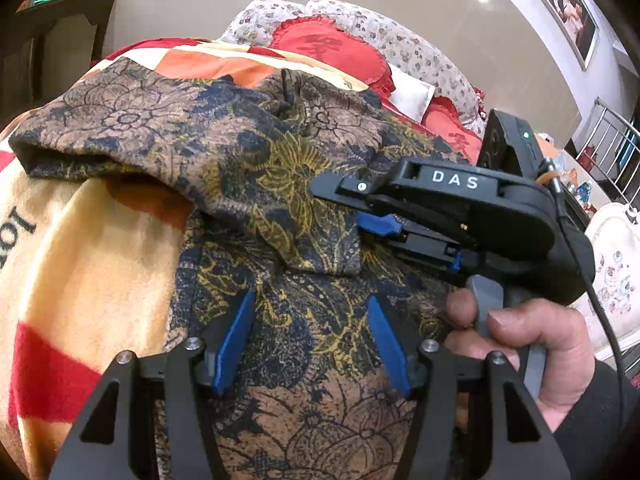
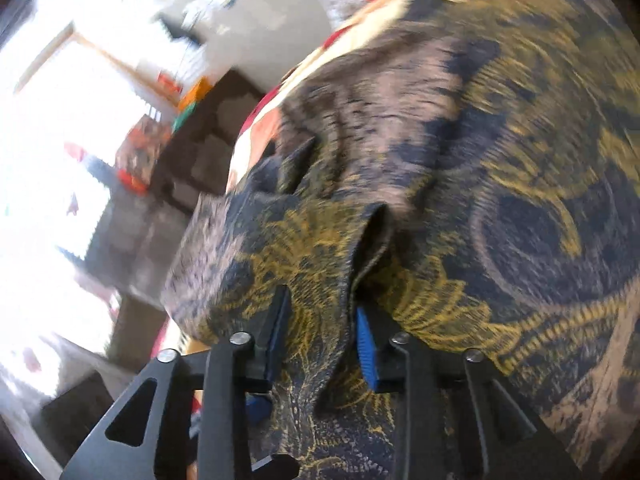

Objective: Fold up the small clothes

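A floral garment (image 1: pixel 248 168) in brown, navy and gold lies on a bed blanket (image 1: pixel 84 248). My left gripper (image 1: pixel 310 300) is open, its blue pads (image 1: pixel 236 332) spread just above the garment's near part. My right gripper (image 1: pixel 360 220) comes in from the right, held side-on in a hand, and grips a folded flap of the garment. In the right wrist view the gripper (image 2: pixel 324 320) is shut on a fold of the garment (image 2: pixel 460 184), which fills the blurred frame.
Red heart cushions (image 1: pixel 332 52) and floral pillows (image 1: pixel 408 48) lie at the bed's head. A dark cabinet (image 1: pixel 52 48) stands far left. A framed picture (image 1: pixel 568 8) hangs on the wall. A white floral chair (image 1: pixel 616 264) is at the right.
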`<state>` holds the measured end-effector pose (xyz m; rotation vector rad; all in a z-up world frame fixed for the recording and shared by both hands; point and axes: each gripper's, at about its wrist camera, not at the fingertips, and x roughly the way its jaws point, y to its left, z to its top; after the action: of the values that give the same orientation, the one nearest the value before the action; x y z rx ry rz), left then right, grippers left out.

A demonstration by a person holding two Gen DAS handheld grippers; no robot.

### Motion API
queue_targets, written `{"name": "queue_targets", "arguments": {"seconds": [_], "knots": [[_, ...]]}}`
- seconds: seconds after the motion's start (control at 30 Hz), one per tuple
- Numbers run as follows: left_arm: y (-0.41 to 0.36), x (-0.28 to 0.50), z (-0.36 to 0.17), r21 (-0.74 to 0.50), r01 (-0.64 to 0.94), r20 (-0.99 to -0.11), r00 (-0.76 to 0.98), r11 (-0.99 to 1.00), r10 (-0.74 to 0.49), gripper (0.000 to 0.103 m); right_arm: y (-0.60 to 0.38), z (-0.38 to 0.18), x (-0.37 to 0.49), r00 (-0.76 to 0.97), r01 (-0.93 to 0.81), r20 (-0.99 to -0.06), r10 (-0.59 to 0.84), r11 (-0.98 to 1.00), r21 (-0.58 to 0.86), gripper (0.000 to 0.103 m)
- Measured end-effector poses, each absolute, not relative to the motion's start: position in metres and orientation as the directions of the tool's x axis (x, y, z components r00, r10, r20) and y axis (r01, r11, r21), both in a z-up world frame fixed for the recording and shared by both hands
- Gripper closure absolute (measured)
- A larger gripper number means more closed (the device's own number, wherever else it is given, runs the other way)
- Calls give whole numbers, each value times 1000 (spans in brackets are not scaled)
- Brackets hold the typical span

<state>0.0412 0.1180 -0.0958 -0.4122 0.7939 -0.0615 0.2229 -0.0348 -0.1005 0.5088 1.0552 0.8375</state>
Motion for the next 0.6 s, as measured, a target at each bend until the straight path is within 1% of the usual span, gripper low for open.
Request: {"name": "queue_targets", "arguments": {"seconds": [0.03,0.07,0.1,0.27,0.4,0.5,0.6], "knots": [[117,42,-96,-377,-100,-683,702,921,-203,41,-35,-100,223,240,-351,-558,795,607,714,68],[117,43,-96,-374,-100,-684,701,922,-202,41,-35,-98,223,241,-356,-569,786,617,702,79],[117,43,-96,-372,-100,-684,701,923,-200,41,-35,-93,222,236,-376,-576,783,620,689,84],[115,45,-97,-355,-102,-692,697,929,-188,41,-59,-61,217,319,-437,-561,764,644,628,85],[114,45,-97,-345,-103,-695,696,933,-181,41,-123,-40,225,431,-387,-638,638,770,508,85],[113,46,-97,-340,-103,-697,695,935,-176,40,-186,-34,232,498,-291,-698,514,858,423,85],[112,46,-97,-336,-104,-699,694,936,-173,40,-245,-33,236,520,-199,-746,416,908,368,85]]}}
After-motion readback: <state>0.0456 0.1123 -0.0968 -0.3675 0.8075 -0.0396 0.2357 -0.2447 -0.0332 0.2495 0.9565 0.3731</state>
